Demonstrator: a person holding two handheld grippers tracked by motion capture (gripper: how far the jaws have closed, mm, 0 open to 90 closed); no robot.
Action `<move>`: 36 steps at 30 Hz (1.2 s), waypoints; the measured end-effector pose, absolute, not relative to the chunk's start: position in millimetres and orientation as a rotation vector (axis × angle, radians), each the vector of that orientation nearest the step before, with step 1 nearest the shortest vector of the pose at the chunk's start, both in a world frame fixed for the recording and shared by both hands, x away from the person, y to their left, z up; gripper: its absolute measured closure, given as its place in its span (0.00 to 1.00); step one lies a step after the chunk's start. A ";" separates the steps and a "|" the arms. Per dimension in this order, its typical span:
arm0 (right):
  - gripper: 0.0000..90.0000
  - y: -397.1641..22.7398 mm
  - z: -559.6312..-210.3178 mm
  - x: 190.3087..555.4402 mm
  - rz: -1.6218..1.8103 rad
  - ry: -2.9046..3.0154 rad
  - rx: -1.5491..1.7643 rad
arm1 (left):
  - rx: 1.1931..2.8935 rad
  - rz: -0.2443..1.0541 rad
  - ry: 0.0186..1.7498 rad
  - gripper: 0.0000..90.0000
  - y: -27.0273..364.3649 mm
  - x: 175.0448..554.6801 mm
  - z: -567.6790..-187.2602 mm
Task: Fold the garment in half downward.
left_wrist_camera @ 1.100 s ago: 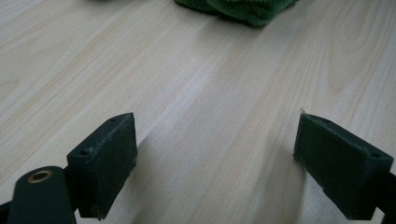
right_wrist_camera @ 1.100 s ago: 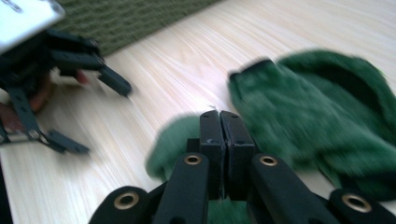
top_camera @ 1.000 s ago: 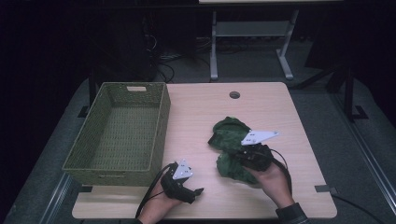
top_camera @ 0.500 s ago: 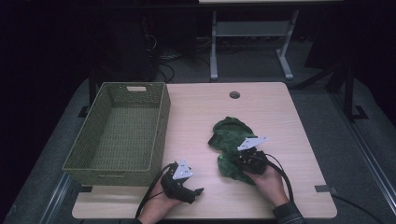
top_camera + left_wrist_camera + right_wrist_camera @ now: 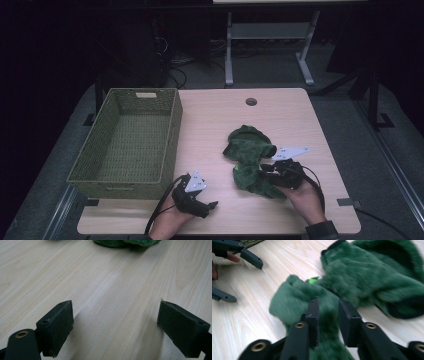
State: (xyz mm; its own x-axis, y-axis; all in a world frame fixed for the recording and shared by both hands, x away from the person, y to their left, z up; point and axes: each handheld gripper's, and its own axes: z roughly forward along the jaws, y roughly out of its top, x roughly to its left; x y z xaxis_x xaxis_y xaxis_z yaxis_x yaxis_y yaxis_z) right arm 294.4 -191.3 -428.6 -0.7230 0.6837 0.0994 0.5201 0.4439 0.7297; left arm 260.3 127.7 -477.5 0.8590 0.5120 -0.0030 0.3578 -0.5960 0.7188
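A: Green fleece garment [image 5: 250,160] is recorded on the table [image 5: 210,120], well to the right of the woven basket [image 5: 130,140], crumpled in two lumps. From the high view, the near lump is seen under the right gripper [image 5: 267,172], but the jaw gap is hidden there.

B: Noted. In the right gripper view the gap is resolved: the right gripper [image 5: 328,315] is seen with its jaws parted a little, having just been opening, with fleece [image 5: 372,282] between the pads. No firm pinch is observed; the frame is blurred. A bright green spot is visible in the fold, not identified.

A: Left gripper [image 5: 197,197] is placed just off the basket's near right corner in the high view; its opening cannot be judged there.

B: In the left gripper view the jaws of the left gripper [image 5: 115,325] are seen wide apart over bare wood, nothing between them, the garment's edge [image 5: 125,242] lying farther from the basket. It is also caught in the right gripper view [image 5: 242,272].
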 end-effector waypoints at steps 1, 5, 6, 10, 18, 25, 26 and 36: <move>0.74 -198.3 -426.9 292.2 1.150 2.472 1.054 | 2.270 0.262 0.627 0.14 127.7 260.3 -477.5; 0.68 -218.0 -426.0 283.4 1.139 2.454 1.086 | 2.265 0.261 0.630 0.14 127.5 260.2 -477.7; 0.67 -223.1 -427.2 280.7 1.137 2.451 1.090 | 2.266 0.261 0.630 0.14 127.5 260.2 -477.6; 0.63 -244.0 -433.9 266.6 1.134 2.447 1.136 | 2.270 0.260 0.625 0.14 127.8 260.5 -477.5; 0.58 -269.1 -443.0 246.4 1.129 2.448 1.189 | 2.270 0.259 0.625 0.14 127.8 260.8 -477.5; 0.59 -274.9 -457.7 235.7 1.115 2.495 1.237 | 2.271 0.259 0.624 0.14 127.8 260.8 -477.5; 0.61 -275.0 -460.3 234.7 1.115 2.505 1.244 | 2.271 0.259 0.624 0.14 127.8 260.8 -477.5; 0.95 -271.3 -465.0 236.1 1.138 2.518 1.223 | 2.270 0.259 0.624 0.14 127.8 260.8 -477.5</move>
State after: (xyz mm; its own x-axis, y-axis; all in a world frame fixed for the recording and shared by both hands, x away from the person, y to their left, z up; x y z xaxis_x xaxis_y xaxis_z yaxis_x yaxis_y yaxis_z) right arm 236.1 -271.3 -465.0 -0.6665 0.7171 0.2037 0.6268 0.3911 0.6739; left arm 260.8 127.8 -477.5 0.8604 0.5097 -0.0044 0.3572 -0.5967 0.7186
